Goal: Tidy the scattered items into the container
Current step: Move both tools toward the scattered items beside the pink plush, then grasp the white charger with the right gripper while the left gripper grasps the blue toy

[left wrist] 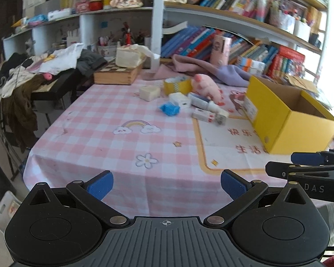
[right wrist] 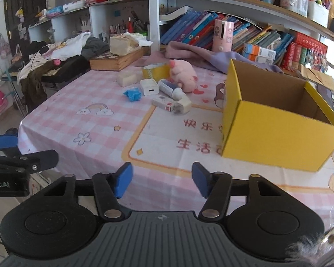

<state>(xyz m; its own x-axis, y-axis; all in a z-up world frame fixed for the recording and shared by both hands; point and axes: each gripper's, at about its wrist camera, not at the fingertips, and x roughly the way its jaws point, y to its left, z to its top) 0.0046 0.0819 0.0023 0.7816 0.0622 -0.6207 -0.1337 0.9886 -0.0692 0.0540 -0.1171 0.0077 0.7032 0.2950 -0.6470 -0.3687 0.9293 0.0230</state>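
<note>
Right gripper gapes short of yellow box.

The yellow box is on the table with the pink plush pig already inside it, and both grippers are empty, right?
Not quite. The pink plush pig lies on the table outside the yellow box, as the right wrist view shows. The left gripper and the right gripper are empty.

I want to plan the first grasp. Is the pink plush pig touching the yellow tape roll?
Touching. In the right wrist view the pink plush pig leans against the side of the yellow tape roll, with no tablecloth visible between them; the left wrist view agrees.
</note>
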